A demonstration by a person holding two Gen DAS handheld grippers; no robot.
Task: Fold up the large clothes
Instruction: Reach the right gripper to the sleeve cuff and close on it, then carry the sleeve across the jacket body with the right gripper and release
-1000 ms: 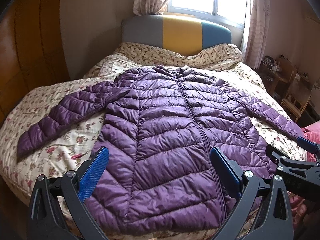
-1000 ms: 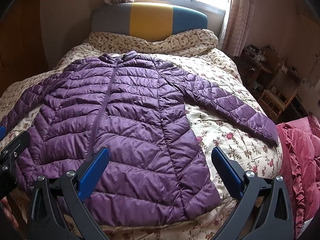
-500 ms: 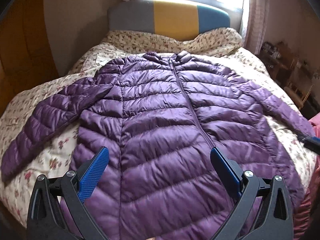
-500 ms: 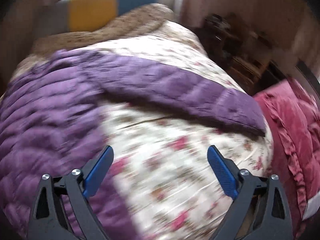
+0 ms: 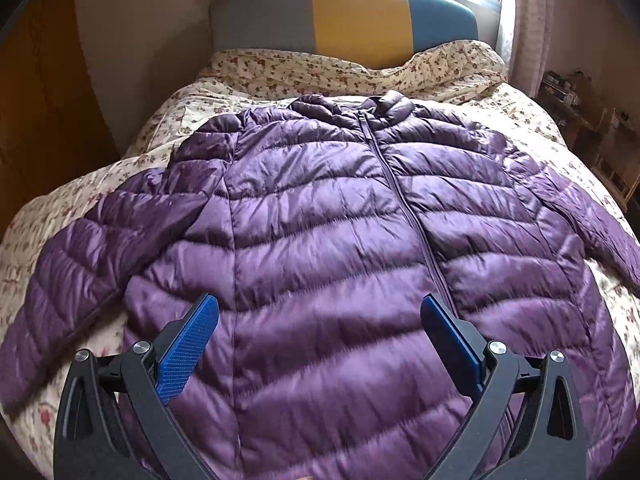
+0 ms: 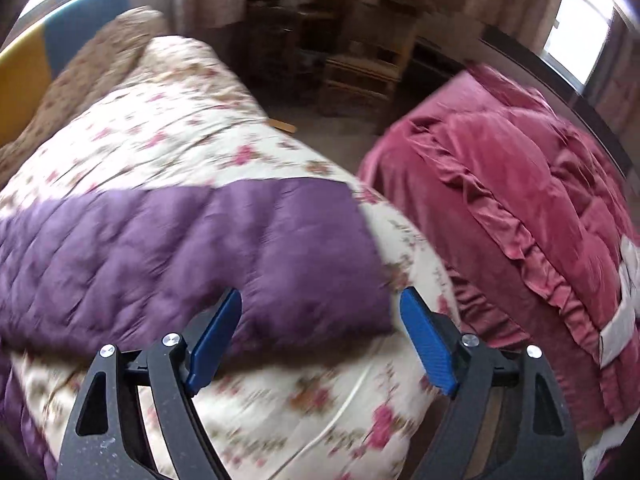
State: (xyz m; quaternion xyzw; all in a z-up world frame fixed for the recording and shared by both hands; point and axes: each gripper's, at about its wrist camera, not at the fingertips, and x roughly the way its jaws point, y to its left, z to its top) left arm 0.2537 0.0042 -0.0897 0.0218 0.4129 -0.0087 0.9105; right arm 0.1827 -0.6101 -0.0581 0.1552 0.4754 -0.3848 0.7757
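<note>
Now my right fingers [image 6: 320, 340] have just been narrowing, nothing pinched yet, with the sleeve [image 6: 192, 256] cuff between them on the bed [image 6: 280, 420]. I should catch the cuff edge squarely, both layers. My left fingers [image 5: 320, 344] hang spread and empty, tilted down over the jacket [image 5: 340, 240], zipped and flat.
</note>
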